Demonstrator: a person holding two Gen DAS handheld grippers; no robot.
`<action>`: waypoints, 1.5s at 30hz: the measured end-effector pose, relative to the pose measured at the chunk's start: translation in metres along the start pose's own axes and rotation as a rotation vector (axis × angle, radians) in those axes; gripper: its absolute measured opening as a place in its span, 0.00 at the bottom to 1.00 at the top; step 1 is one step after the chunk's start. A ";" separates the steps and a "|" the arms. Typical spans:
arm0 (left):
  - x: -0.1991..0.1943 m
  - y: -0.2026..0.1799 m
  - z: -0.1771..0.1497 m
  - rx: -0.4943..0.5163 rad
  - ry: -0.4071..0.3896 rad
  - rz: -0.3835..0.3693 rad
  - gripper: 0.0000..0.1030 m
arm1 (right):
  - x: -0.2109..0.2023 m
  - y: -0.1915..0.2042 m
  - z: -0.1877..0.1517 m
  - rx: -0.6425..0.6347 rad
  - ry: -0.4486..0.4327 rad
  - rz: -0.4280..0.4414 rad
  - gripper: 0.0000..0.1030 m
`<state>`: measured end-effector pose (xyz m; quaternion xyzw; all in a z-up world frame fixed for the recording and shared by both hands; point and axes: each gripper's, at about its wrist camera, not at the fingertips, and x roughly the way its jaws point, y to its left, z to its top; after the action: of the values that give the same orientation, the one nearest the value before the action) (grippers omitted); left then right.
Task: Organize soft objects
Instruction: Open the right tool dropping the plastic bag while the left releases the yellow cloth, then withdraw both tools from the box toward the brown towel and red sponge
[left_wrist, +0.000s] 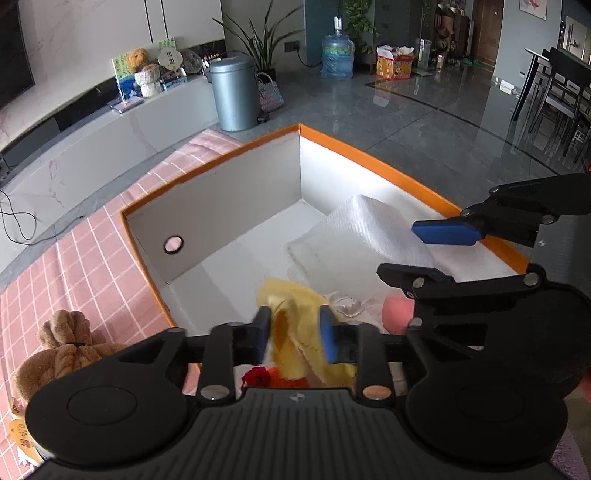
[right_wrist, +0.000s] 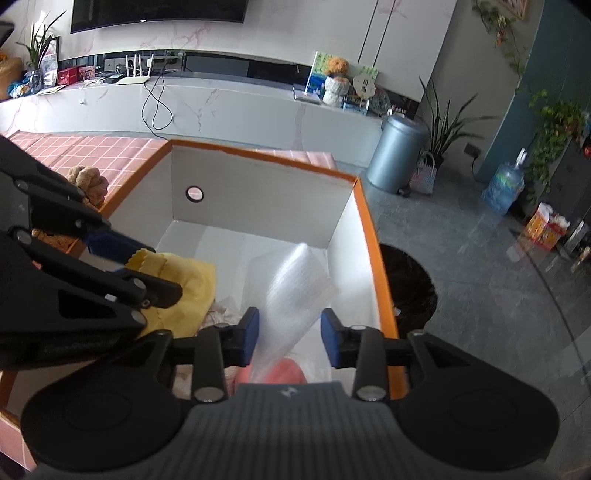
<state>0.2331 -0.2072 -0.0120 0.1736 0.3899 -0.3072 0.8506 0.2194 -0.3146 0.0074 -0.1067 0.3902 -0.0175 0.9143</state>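
Inside the box: a white interior with an orange rim, set on a pink checked cloth; one wall carries a round hole.
Left gripper: jaws pressed onto a yellow cloth, which hangs in folds between the blue pads over the near part of the box.
Right gripper: jaws spread apart, a white towel lying between the pads (blurred in this view; contact with either pad cannot be told).
White towel, left wrist view: folded, ribbed, lying against the right-hand wall of the box, with the right gripper's blue pad just above it.
Pink object: rounded, on the box floor beside the towel, partly hidden by the grippers.
Clear wrapper: crumpled, between the yellow cloth and the pink object.
Brown plush toy: outside the box, on the checked cloth to its left.
Red item: under the left gripper (kind cannot be told).
Background: grey bin, water bottle.
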 end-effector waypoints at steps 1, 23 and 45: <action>-0.003 0.000 0.000 0.002 -0.005 0.011 0.46 | -0.003 0.001 0.000 -0.008 -0.007 -0.013 0.41; -0.079 0.010 -0.021 -0.134 -0.321 0.031 0.73 | -0.073 0.001 -0.011 0.079 -0.178 -0.091 0.93; -0.148 0.055 -0.117 -0.407 -0.514 0.250 0.74 | -0.120 0.107 -0.043 0.246 -0.390 -0.051 0.94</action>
<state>0.1294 -0.0457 0.0309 -0.0361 0.1921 -0.1501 0.9692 0.1001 -0.2043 0.0411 -0.0056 0.1981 -0.0671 0.9779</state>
